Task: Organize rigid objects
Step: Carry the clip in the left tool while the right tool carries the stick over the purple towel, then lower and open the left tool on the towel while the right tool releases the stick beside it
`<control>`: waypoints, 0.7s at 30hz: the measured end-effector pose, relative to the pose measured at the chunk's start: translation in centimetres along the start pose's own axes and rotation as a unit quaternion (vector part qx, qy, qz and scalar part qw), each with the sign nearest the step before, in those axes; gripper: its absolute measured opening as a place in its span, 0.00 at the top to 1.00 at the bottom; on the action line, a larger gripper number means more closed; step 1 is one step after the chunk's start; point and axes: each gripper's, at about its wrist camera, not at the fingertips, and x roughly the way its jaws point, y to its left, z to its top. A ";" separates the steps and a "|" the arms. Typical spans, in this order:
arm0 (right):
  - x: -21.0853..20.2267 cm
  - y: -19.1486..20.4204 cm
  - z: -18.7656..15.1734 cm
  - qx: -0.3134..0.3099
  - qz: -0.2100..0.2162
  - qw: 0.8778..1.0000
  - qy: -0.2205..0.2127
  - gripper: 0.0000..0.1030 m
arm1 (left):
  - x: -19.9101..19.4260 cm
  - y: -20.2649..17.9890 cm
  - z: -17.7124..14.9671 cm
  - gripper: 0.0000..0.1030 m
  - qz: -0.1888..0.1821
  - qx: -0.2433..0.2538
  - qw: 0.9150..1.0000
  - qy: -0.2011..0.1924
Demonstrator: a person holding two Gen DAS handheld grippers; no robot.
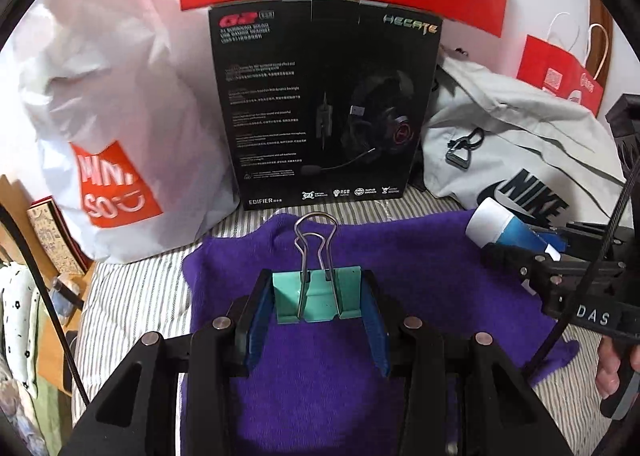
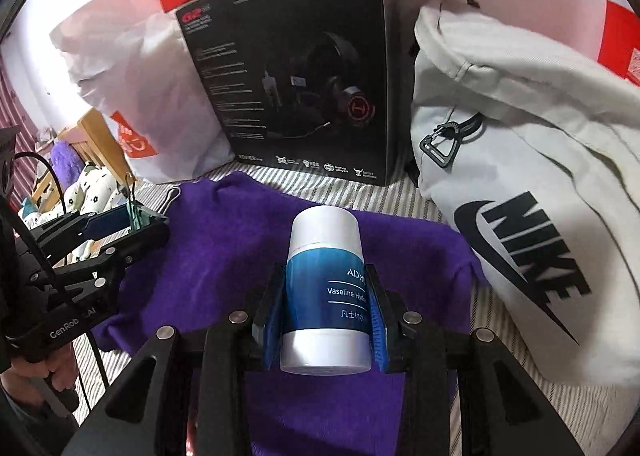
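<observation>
Striped bedding (image 1: 132, 288) is covered by a purple cloth (image 1: 400, 264), apparently as sorting surface. Centre frame, a teal binder clip (image 1: 316, 298) is clamped by the left gripper (image 1: 316, 308). At right, a blue-white bottle (image 2: 326, 292) is gripped by the right gripper (image 2: 326, 320), both seemingly held above the cloth for placement.

The purple cloth (image 1: 420, 268) is bare ahead. A black box (image 1: 324, 107), white bag (image 1: 120, 127) and grey bag (image 2: 532, 159) block the back.

I am seeing both grippers (image 1: 318, 296) (image 2: 326, 296) showing black frames, blue finger pads (image 2: 376, 320), silver screws (image 1: 412, 322) and black cables (image 1: 592, 268).
</observation>
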 end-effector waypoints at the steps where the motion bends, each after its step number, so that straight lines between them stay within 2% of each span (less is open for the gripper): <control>1: 0.3 -0.1 0.1 0.001 0.001 1.000 0.000 0.65 | 0.5 0.0 0.2 0.61 -0.001 0.000 1.000 0.000; 12: 2.1 -1.3 -0.3 0.010 0.008 1.000 0.018 0.65 | 2.7 -0.6 0.5 0.61 0.002 0.011 1.000 0.014; 21: 2.9 -0.8 -0.3 0.001 0.014 1.000 0.022 0.65 | 3.3 -0.5 0.7 0.61 0.003 0.013 1.000 0.019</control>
